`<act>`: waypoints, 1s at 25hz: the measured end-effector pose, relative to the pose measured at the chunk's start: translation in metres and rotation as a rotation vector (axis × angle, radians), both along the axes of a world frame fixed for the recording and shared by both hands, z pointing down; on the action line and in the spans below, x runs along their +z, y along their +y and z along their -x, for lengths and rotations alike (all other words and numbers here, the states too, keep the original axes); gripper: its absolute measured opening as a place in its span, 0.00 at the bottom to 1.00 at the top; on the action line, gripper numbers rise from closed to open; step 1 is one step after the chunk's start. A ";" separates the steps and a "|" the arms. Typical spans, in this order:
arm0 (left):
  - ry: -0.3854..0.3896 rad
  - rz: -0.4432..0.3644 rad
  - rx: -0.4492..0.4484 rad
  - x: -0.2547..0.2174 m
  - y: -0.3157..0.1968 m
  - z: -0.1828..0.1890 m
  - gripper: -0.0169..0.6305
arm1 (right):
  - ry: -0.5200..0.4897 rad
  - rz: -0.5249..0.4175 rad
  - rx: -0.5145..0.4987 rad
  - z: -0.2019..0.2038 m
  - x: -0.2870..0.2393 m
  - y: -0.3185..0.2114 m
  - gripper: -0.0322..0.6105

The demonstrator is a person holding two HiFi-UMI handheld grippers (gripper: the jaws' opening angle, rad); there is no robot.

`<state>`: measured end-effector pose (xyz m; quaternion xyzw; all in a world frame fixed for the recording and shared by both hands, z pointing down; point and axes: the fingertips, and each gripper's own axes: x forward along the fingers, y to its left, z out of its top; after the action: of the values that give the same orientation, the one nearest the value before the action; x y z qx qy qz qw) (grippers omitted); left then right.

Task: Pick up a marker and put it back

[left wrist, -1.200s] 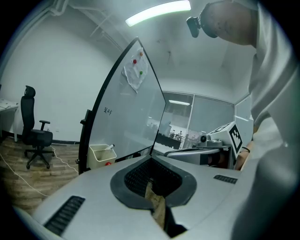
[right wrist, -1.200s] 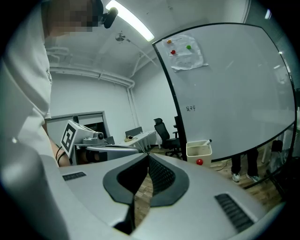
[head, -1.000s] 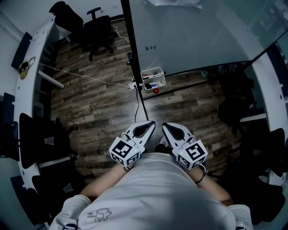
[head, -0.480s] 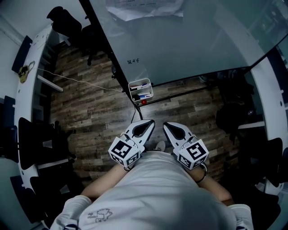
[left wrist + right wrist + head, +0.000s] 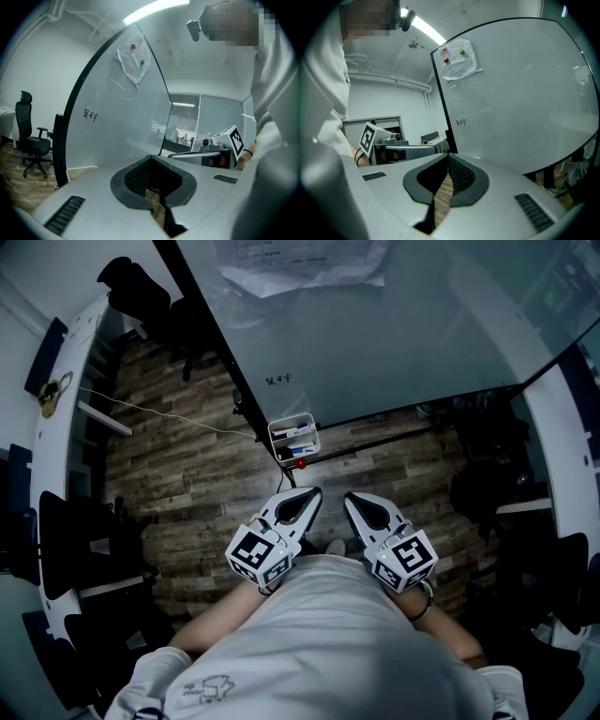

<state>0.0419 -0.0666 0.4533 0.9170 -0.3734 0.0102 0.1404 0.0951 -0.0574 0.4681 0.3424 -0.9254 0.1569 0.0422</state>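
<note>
A small white tray (image 5: 293,439) hangs at the lower edge of the whiteboard (image 5: 394,324), with several markers (image 5: 300,431) lying in it and a red magnet (image 5: 300,463) just under it. Both grippers are held close to the person's chest, well short of the tray. My left gripper (image 5: 313,494) is shut and holds nothing; in the left gripper view (image 5: 151,158) only floor shows behind its pads. My right gripper (image 5: 349,500) is likewise shut and empty, and it points at the whiteboard (image 5: 520,98) in the right gripper view (image 5: 448,155).
A sheet of paper (image 5: 300,268) is pinned to the whiteboard with magnets, above a small scribble (image 5: 278,379). Black office chairs (image 5: 131,277) stand at the far left. A thin cable (image 5: 159,409) crosses the wooden floor. A curved white desk (image 5: 56,381) runs along the left.
The whiteboard and tray have drawn nearer in the head view since a second ago. Both grippers stay side by side and shut.
</note>
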 end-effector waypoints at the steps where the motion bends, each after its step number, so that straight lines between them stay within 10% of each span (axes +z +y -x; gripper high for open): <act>1: 0.001 -0.005 0.002 -0.001 -0.002 0.002 0.04 | 0.002 -0.005 0.001 0.002 -0.002 -0.002 0.07; 25: 0.001 -0.053 0.120 -0.018 -0.068 0.074 0.04 | 0.025 -0.041 0.132 0.069 -0.016 -0.072 0.07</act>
<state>-0.0319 -0.1349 0.4355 0.9411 -0.3177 0.0080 0.1154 0.0259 -0.1289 0.4518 0.4055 -0.9031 0.1362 0.0363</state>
